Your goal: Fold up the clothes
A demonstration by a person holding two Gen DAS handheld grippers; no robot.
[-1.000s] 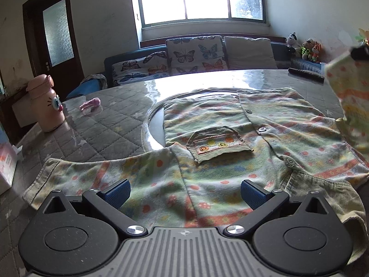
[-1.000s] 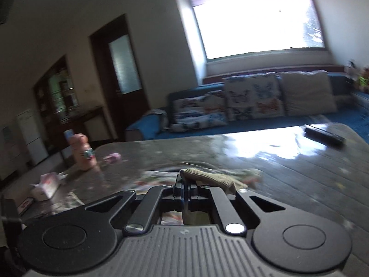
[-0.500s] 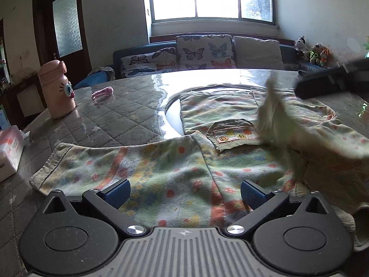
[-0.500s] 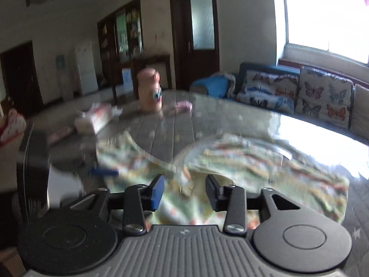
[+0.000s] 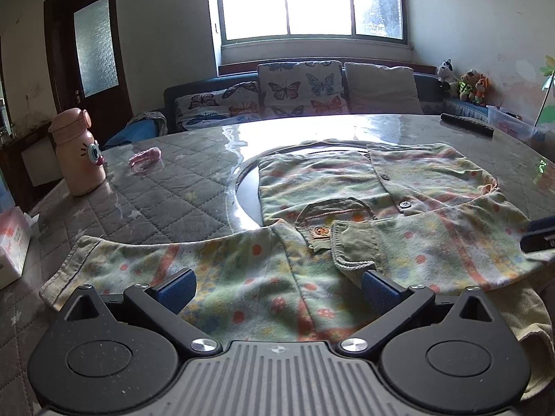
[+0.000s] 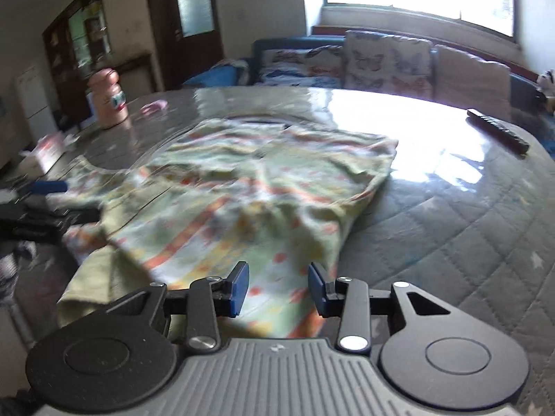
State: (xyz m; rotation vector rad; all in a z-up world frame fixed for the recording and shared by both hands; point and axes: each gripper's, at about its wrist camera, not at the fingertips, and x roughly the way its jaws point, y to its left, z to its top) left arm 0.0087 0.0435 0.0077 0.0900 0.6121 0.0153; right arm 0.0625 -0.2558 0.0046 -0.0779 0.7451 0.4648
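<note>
Shirt (image 5: 364, 208) soft, light, limp; take spread sleeve (image 5: 145, 260) at cuff; left gripper (image 5: 277, 284) and right gripper (image 6: 277, 289) both agape, empty.

Left black two-finger gripper with blue pads (image 5: 275, 287): jaws spread wide, nothing between them, held low and level. Right black two-finger gripper with blue pads (image 6: 278, 289): jaws parted more narrowly, gripping nothing (its fingertip also shows at the left view's right edge (image 5: 541, 234)).
</note>
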